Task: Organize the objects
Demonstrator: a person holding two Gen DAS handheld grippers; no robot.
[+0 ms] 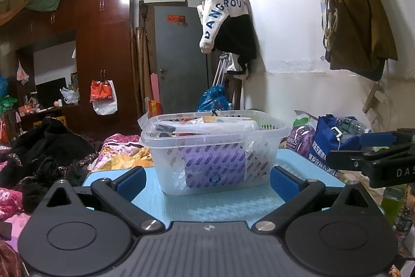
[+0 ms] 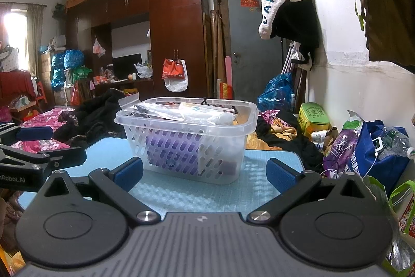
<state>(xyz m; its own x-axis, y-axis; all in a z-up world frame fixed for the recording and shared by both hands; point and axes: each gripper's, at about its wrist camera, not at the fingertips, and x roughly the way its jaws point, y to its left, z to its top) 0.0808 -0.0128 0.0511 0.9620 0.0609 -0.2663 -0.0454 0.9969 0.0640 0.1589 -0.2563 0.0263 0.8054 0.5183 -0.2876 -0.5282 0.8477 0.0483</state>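
So the clear plastic basket (image 1: 215, 147) sits on the light blue table (image 1: 220, 207), roughly in the middle and toward the far side; its walls are slotted and it's already packed; a purple box (image 1: 215, 168) stands upright inside against the near wall, and a heap of plastic-wrapped packets (image 1: 207, 125) pokes up to the rim, hard to tell what each one is.

Left gripper (image 1: 208, 181) is low over the near edge of the table, jaws spread wide and holding nothing; the blue pads (image 1: 131, 182) sit just short of the basket, one off each near corner, not touching it as far as I can see. Right gripper (image 2: 205, 174) is the same deal, jaws released and wide apart, nothing between them, basket right ahead of it and a bit to the left; each gripper shows up at the edge of the other's view, so they're side by side.

Further out: to the right of the table there's a dark blue bag (image 2: 376, 155) with a water bottle (image 2: 396, 139) sticking out, and a purple packet (image 2: 339, 147) next to it; left of the table is a bed with a pile of black clothes (image 1: 46, 147) on floral bedding; at the far end stand a dark red wardrobe (image 2: 176, 30) and a grey door (image 1: 179, 56); a white and black garment (image 1: 225, 17) hangs on the right wall.
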